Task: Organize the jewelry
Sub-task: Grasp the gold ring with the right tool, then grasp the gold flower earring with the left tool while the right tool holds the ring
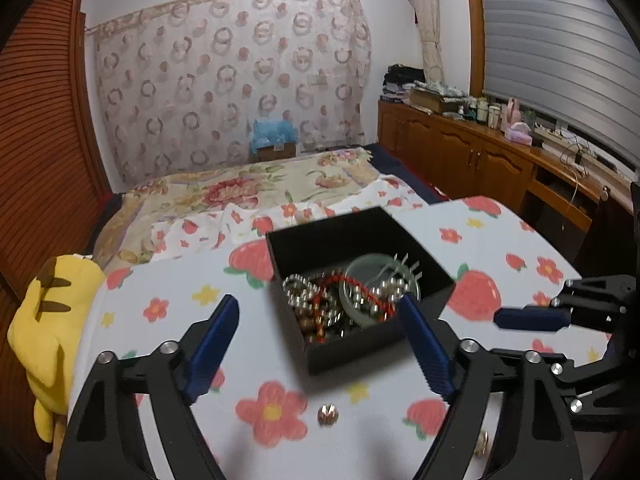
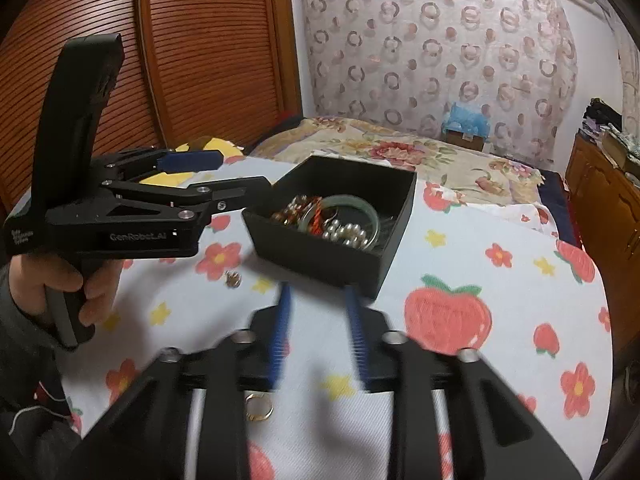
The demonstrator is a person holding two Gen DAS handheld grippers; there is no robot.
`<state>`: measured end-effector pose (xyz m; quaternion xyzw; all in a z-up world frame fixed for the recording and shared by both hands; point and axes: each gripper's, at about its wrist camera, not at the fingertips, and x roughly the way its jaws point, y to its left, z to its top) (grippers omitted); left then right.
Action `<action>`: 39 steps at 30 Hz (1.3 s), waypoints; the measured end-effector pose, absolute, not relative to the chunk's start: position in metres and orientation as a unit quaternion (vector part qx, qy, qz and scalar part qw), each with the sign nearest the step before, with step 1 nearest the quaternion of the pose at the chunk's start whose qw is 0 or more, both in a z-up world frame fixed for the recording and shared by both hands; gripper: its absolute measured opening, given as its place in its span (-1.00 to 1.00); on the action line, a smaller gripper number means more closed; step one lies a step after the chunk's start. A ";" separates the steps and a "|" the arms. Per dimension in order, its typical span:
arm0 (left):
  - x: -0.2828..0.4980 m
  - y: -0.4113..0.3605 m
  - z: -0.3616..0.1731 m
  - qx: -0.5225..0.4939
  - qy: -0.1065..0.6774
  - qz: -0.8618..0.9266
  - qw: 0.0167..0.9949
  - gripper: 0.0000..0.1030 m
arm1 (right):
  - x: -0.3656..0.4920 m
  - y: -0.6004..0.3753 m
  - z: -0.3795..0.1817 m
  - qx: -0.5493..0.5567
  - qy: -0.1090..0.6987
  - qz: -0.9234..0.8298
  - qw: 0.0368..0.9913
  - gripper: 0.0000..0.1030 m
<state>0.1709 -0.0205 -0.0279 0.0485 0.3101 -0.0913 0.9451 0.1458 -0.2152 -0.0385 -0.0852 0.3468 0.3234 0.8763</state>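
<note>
The left gripper (image 1: 320, 308) stands wide open with nothing between its blue pads (image 1: 424, 344), poised just over the near edge of a black box (image 1: 376, 348). The right gripper (image 2: 318, 304) is partly open, its blurred blue fingers (image 2: 280, 332) a narrow gap apart and empty, pointing at the near wall of the same box.

The box is a shallow, lidless square of matte black card, set at an angle on a white cloth (image 1: 500, 240) printed with strawberries, red flowers and yellow stars. Inside lies a tangle of jewelry: a pale green bangle (image 2: 366, 204), a string of white pearls (image 2: 346, 234), a twisted red cord (image 1: 352, 284), silvery beads (image 1: 298, 286) and some brownish beads (image 1: 316, 326) heaped in the near corner.

Two pieces lie outside the box on the cloth. A small gold-toned ornament (image 1: 328, 416) sits near the box, in front of the left gripper. A plain gold ring (image 2: 259, 407) lies close under the right gripper, between its arms.

A person's hand (image 2: 60, 280) grips the left tool's handle. A yellow plush toy (image 1: 52, 320) rests at the cloth's left edge.
</note>
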 end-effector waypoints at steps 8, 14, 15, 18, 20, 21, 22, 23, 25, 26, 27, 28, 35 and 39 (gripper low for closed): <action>0.143 -0.004 -0.050 0.039 0.332 -0.102 0.937 0.70 | 0.120 -0.206 -0.062 -0.111 0.374 0.342 0.855 -0.27; 0.136 0.001 -0.070 0.047 0.359 -0.096 0.927 0.70 | 0.108 -0.196 -0.077 -0.139 0.397 0.344 0.839 -0.27; 0.136 0.003 -0.074 0.048 0.363 -0.095 0.926 0.70 | 0.107 -0.195 -0.079 -0.146 0.401 0.345 0.836 -0.27; 0.136 0.004 -0.082 0.052 0.377 -0.097 0.920 0.70 | 0.103 -0.190 -0.084 -0.163 0.407 0.343 0.831 -0.27; 0.135 0.004 -0.086 0.055 0.383 -0.098 0.917 0.70 | 0.102 -0.188 -0.085 -0.166 0.408 0.341 0.830 -0.27; 0.135 0.003 -0.087 0.055 0.385 -0.099 0.916 0.70 | 0.102 -0.188 -0.085 -0.166 0.409 0.340 0.830 -0.31; 0.135 0.004 -0.087 0.055 0.386 -0.101 0.915 0.70 | 0.102 -0.187 -0.087 -0.166 0.410 0.338 0.831 -0.42; 0.135 0.004 -0.088 0.054 0.387 -0.103 0.915 0.70 | 0.101 -0.188 -0.086 -0.167 0.410 0.339 0.830 -0.58; 0.135 0.002 -0.088 0.054 0.388 -0.107 0.914 0.70 | 0.100 -0.190 -0.084 -0.165 0.409 0.342 0.830 -0.68; 0.135 0.002 -0.088 0.054 0.387 -0.109 0.914 0.70 | 0.100 -0.191 -0.083 -0.165 0.408 0.344 0.830 -0.75; 0.135 0.002 -0.088 0.056 0.388 -0.111 0.913 0.70 | 0.102 -0.194 -0.080 -0.164 0.407 0.344 0.830 -0.75; 0.135 0.001 -0.088 0.057 0.388 -0.111 0.913 0.70 | 0.102 -0.195 -0.079 -0.162 0.406 0.343 0.831 -0.75; 0.139 -0.003 -0.089 0.057 0.398 -0.118 0.908 0.35 | 0.104 -0.202 -0.074 -0.153 0.401 0.343 0.835 -0.75; 0.143 -0.008 -0.090 0.065 0.399 -0.121 0.907 0.20 | 0.105 -0.203 -0.072 -0.151 0.398 0.344 0.837 -0.75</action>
